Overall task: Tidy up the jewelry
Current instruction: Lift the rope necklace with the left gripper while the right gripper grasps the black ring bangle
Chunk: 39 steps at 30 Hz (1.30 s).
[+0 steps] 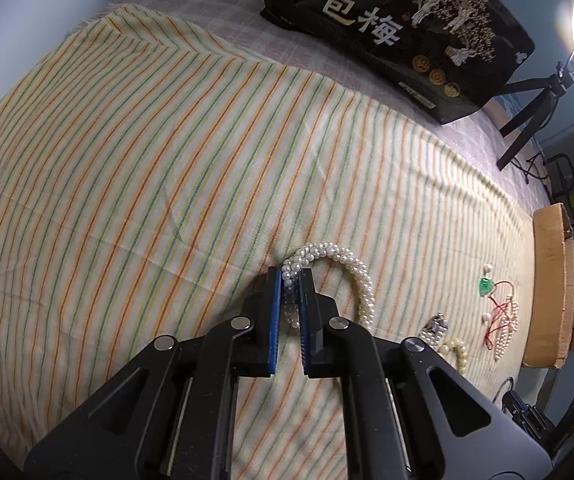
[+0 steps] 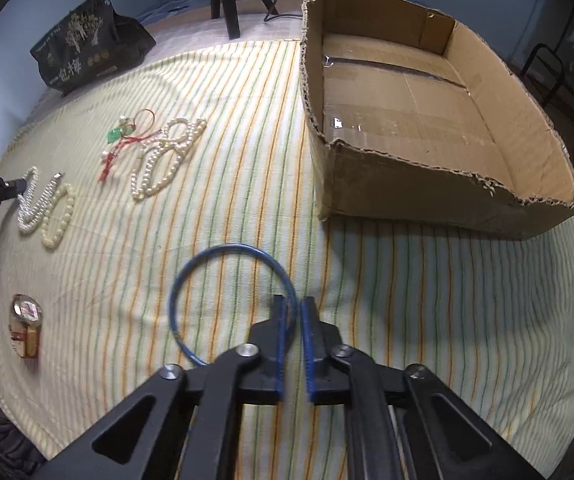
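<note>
Left claw [image 1: 291, 276] clenched on pearl bracelet [image 1: 351, 268]; right claw [image 2: 291, 304] on blue bangle [image 2: 191, 280].

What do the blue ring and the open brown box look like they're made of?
The thin blue ring looks like glossy plastic or coated wire: it is slender, evenly round and catches the light along its top. Which of the two cannot be told. The open brown box is plainly corrugated cardboard, matte, with ragged torn edges and shiny clear tape along its floor seam.

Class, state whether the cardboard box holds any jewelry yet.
Empty: the cardboard box shows only its bare taped floor.
</note>
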Available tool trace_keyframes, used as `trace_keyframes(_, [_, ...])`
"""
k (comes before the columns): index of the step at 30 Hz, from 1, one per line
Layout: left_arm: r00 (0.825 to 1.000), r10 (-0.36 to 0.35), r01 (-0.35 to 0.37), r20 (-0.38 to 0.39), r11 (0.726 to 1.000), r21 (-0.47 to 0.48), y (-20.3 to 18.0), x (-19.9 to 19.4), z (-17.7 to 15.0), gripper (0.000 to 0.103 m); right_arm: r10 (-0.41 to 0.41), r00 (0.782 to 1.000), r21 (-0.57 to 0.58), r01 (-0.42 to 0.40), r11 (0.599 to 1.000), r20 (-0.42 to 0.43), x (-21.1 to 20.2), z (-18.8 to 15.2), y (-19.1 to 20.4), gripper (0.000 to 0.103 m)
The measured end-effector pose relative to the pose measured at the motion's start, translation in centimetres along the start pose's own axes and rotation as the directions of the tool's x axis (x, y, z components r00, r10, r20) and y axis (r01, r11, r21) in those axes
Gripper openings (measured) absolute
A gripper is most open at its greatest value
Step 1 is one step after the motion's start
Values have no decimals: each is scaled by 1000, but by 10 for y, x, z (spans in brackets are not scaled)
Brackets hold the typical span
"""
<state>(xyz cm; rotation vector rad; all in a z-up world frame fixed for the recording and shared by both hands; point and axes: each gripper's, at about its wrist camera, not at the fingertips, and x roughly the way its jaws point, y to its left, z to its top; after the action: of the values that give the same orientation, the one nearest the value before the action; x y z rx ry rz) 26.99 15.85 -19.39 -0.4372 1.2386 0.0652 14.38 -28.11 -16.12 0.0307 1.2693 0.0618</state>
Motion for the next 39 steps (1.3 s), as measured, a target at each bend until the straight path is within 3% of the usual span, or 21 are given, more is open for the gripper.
trace_keyframes(8, [996, -55, 51, 64, 997, 56, -20, -39, -9, 6, 176, 984, 81, -178, 981, 27, -17, 4, -5, 2])
trace_keyframes(16, [986, -129, 118, 108, 987, 108, -51, -73, -21, 6, 249, 964, 61, -255, 965, 90, -38, 11, 14, 1])
trace_keyframes(26, [964, -210, 187, 166, 972, 146, -74, -112, -29, 6, 264, 949, 6, -269, 963, 173, -70, 15, 21, 1])
trace_keyframes(39, [924, -321, 266, 209, 931, 251, -118, -157, -38, 6, 265, 916, -28, -269, 963, 302, -113, 32, 19, 1])
